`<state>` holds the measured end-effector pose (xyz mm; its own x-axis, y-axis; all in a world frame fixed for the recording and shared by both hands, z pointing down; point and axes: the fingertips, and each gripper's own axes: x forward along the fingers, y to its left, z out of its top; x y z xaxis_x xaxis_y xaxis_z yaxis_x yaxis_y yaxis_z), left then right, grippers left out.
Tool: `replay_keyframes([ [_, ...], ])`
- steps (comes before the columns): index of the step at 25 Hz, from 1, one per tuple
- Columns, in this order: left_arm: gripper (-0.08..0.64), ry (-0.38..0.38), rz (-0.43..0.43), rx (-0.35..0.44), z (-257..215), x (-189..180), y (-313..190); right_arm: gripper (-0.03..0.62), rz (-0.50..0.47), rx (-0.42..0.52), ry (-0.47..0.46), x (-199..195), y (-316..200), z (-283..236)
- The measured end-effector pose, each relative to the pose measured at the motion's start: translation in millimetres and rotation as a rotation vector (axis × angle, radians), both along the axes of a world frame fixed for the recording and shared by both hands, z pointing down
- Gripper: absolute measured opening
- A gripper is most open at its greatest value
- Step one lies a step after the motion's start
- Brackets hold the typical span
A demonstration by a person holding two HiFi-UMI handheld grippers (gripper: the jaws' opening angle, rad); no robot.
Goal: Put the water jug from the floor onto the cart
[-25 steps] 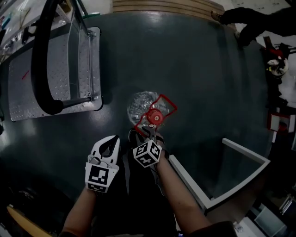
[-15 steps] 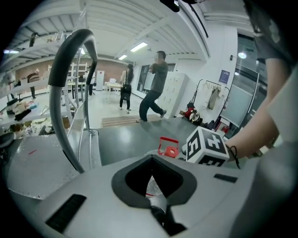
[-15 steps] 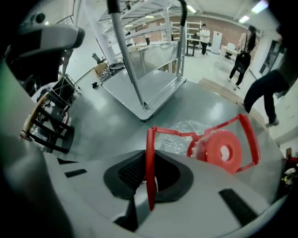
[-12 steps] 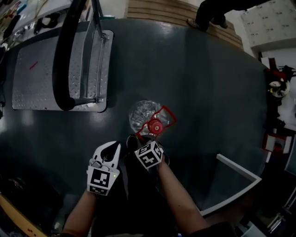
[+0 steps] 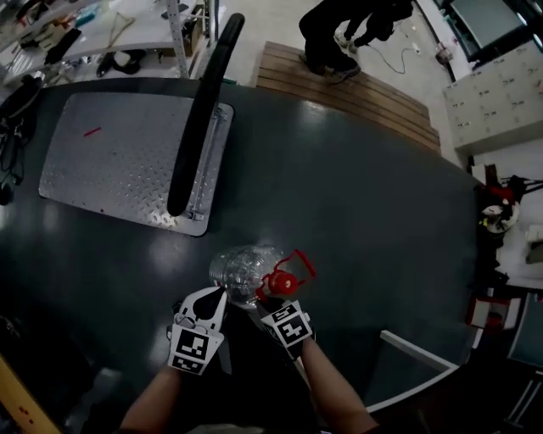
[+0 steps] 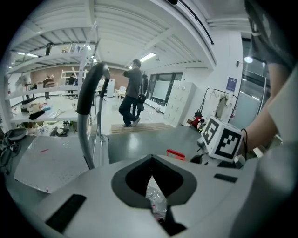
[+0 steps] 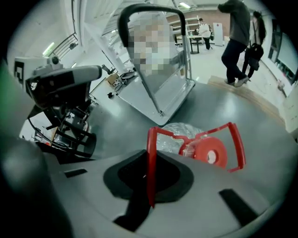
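The clear water jug (image 5: pixel 242 269) with a red cap (image 5: pixel 280 282) and a red carry handle (image 5: pixel 299 263) hangs just above the dark floor, near my feet. My right gripper (image 5: pixel 266 299) is shut on that handle; in the right gripper view the red bar (image 7: pixel 150 172) runs straight down between the jaws (image 7: pixel 150 155), with the jug body (image 7: pixel 179 134) beyond. My left gripper (image 5: pixel 219 295) is shut, its tips at the jug's left side, holding nothing; crinkled clear plastic (image 6: pixel 156 200) shows under the left gripper (image 6: pixel 151 160). The cart (image 5: pixel 110 161) stands ahead to the left.
The cart's black push handle (image 5: pixel 199 110) rises along its right edge. A person (image 5: pixel 348 25) stands on wooden boards (image 5: pixel 356 93) beyond. A white frame (image 5: pixel 420 352) lies on the floor at the right, and cluttered shelves (image 5: pixel 501 212) line the right side.
The right gripper has shut on the red handle and risen, bringing the jug up with it. The left gripper also rose, tips now at the jug's side. The cart shows farther ahead.
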<state>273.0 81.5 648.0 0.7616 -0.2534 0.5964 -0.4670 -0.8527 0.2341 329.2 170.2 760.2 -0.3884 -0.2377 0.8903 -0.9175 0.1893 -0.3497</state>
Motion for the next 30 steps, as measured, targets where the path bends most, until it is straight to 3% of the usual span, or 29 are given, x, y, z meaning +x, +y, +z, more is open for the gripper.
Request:
replay_keyframes([
  [7, 0.006, 0.008, -0.053, 0.033, -45, -59, 4, 0.023, -0.169, 0.064, -0.052, -86, 1, -74],
  [14, 0.007, 0.048, -0.198, 0.05, -80, -164, -13, 0.023, -0.359, 0.158, -0.001, -175, -30, -114],
  [22, 0.006, 0.083, -0.372, 0.099, -124, -280, -22, 0.023, -0.392, 0.238, 0.004, -249, -63, -162],
  [30, 0.006, 0.092, -0.496, 0.123, -125, -362, -55, 0.023, -0.37, 0.298, -0.053, -313, -136, -182],
])
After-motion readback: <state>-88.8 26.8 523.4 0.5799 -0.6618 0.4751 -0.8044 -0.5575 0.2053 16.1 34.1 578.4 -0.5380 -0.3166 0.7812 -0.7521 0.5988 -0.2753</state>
